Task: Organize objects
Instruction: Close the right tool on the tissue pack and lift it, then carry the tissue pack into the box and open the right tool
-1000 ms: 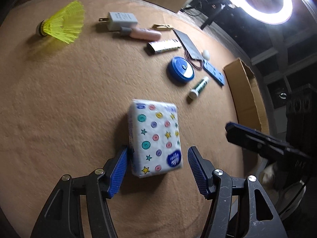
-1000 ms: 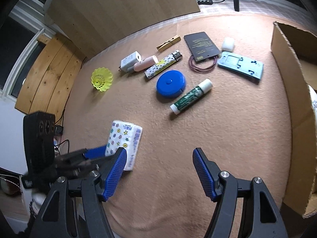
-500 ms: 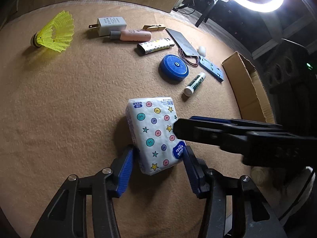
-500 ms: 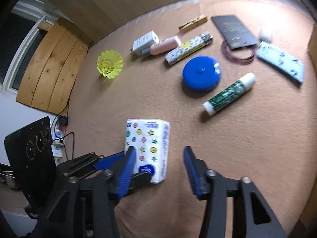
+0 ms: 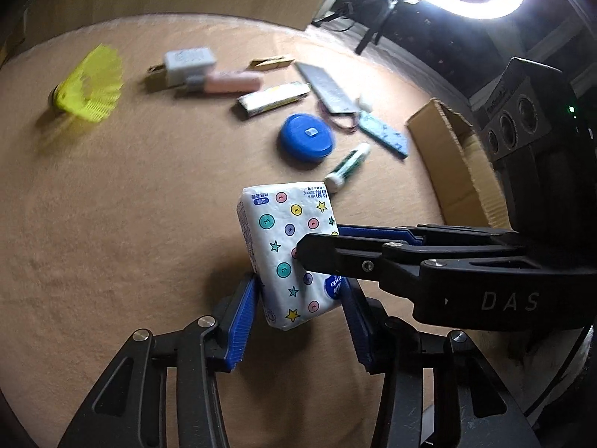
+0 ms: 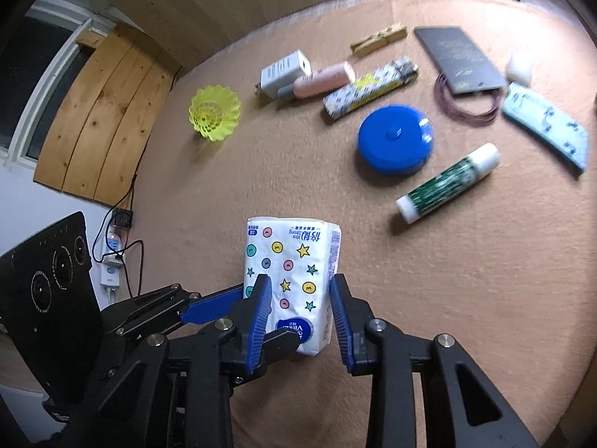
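Note:
A white tissue pack (image 5: 287,246) printed with coloured dots and stars hangs tilted above the tan cloth, its shadow beneath it. My left gripper (image 5: 298,317) is shut on its lower end, and its jaws are still closing. My right gripper (image 6: 300,317) comes in from the right in the left wrist view. One black finger (image 5: 321,257) lies across the pack's printed face and the other passes behind its edge. Its jaws are closing on the tissue pack (image 6: 291,261), and the blue pads touch it.
Farther back on the cloth lie a yellow shuttlecock (image 6: 214,112), a white charger (image 6: 283,71), a pink tube (image 6: 321,80), a lighter (image 6: 367,89), a blue tape measure (image 6: 395,138), a glue stick (image 6: 447,183), a dark card (image 6: 459,59) and a light-blue plate (image 6: 544,123). A cardboard box (image 5: 451,156) stands at the right.
The left gripper closed on the tissue pack and lifted it off the cloth, tilting it. The right gripper swung over to the pack and narrowed its jaws around it.

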